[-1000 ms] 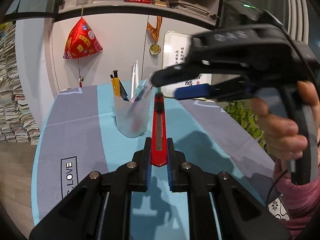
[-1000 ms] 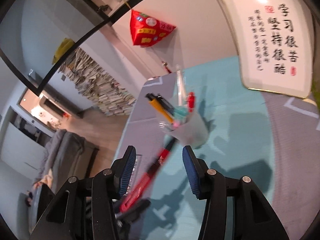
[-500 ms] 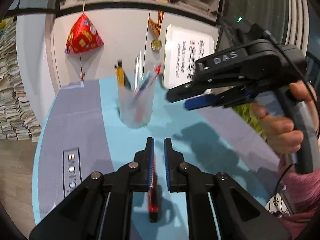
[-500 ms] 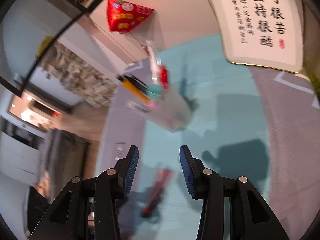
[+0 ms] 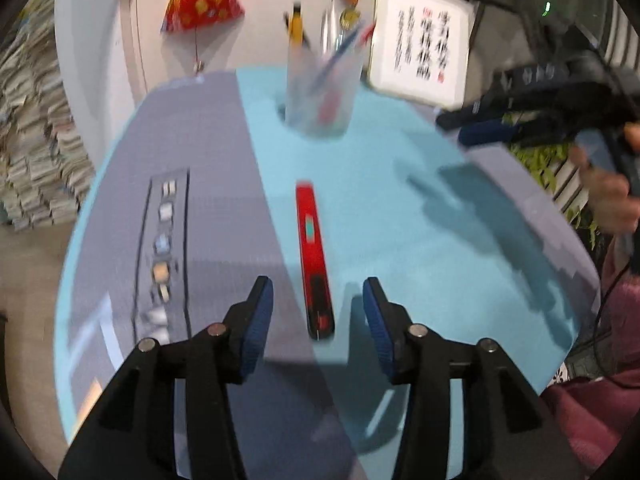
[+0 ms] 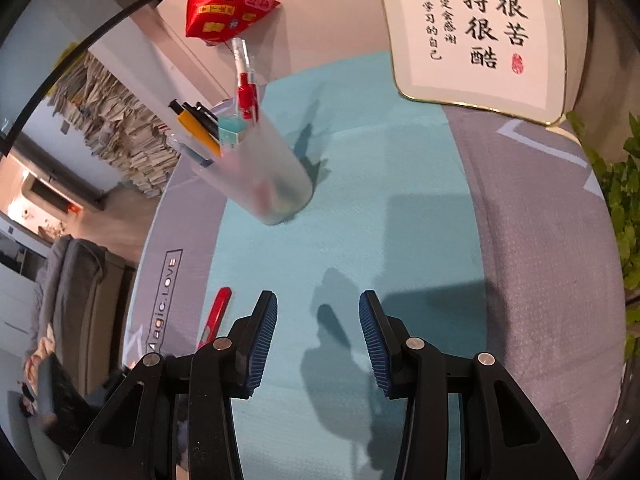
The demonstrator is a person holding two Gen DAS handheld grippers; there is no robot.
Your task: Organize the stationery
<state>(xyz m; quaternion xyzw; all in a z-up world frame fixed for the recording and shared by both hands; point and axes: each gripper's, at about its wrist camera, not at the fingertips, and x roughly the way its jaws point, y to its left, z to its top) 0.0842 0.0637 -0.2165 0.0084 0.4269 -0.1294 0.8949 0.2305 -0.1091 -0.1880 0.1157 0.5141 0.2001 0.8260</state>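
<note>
A red utility knife (image 5: 314,256) lies flat on the teal cloth, its near end between the fingertips of my left gripper (image 5: 317,286). The jaws are opening, and the blue pads stand clear of the knife on both sides. A frosted pen cup (image 5: 322,92) with several pens stands farther back on the table. My right gripper (image 6: 318,298) hovers open over bare cloth with nothing between its pads. From there the knife (image 6: 216,314) shows at lower left and the cup (image 6: 260,172) up and left. The right gripper (image 5: 452,130) also shows at the right of the left wrist view.
The round table has a teal and grey cloth (image 5: 400,240). A framed calligraphy board (image 6: 480,32) leans at the back. A red pouch (image 5: 202,8) hangs on the wall. A plant (image 6: 624,200) borders the right edge. Stacked papers (image 5: 32,120) fill the floor at left.
My left gripper came down with the knife, opened and let it go onto the cloth. The right gripper sank lower toward the table, still holding nothing.
</note>
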